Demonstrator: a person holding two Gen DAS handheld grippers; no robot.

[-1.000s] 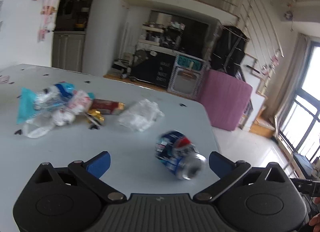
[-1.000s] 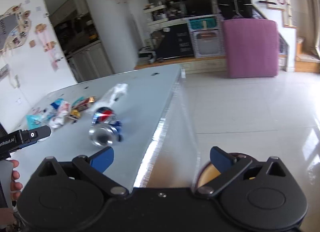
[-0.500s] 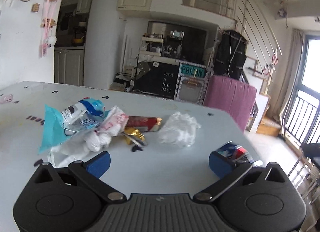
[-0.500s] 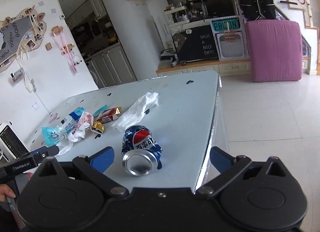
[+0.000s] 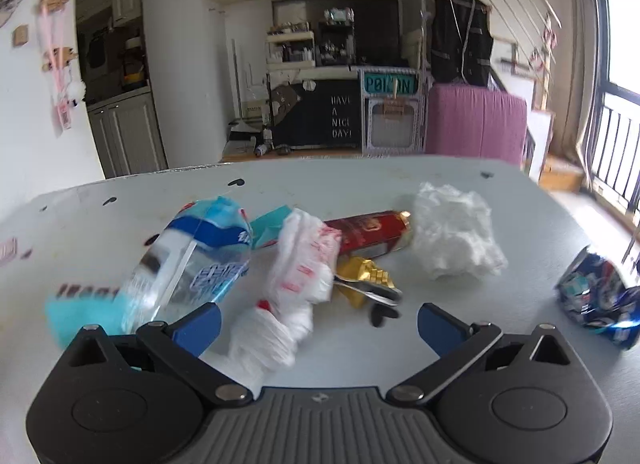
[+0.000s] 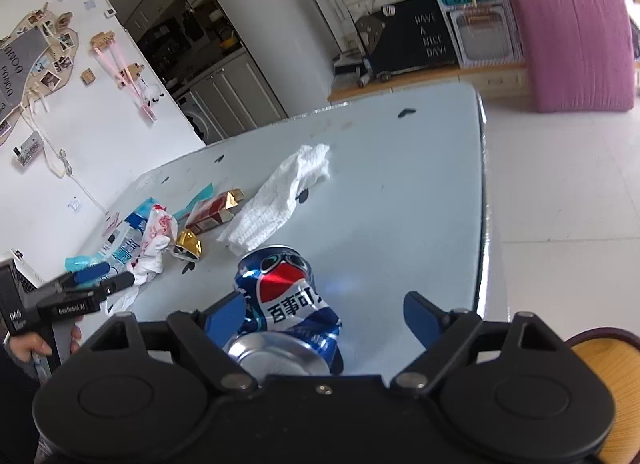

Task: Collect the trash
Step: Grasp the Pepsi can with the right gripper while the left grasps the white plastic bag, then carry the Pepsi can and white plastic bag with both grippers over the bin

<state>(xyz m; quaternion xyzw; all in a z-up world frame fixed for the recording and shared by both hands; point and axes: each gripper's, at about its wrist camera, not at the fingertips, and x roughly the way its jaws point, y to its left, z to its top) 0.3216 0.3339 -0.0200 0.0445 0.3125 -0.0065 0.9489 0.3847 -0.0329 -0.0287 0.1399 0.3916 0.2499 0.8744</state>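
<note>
Trash lies on a pale table (image 5: 360, 184). In the left wrist view my left gripper (image 5: 318, 322) is open over a crumpled white and red plastic bag (image 5: 300, 268), with a crushed clear bottle (image 5: 192, 260) by its left finger. A red pack (image 5: 368, 232), gold foil (image 5: 366, 276) and a white tissue (image 5: 452, 240) lie behind. A crushed Pepsi can (image 5: 596, 300) lies at the right. In the right wrist view my right gripper (image 6: 324, 314) is open around the can (image 6: 286, 300), which sits close to its left finger. The left gripper (image 6: 96, 276) shows there at the left.
The table's right edge (image 6: 484, 204) runs beside white floor tiles. An orange chair seat (image 6: 604, 368) is at the lower right. A pink cushion block (image 6: 572, 44) and cabinets stand far behind.
My left gripper swung left from the can to the bag and bottle pile. My right gripper came in from the table's edge and now straddles the can.
</note>
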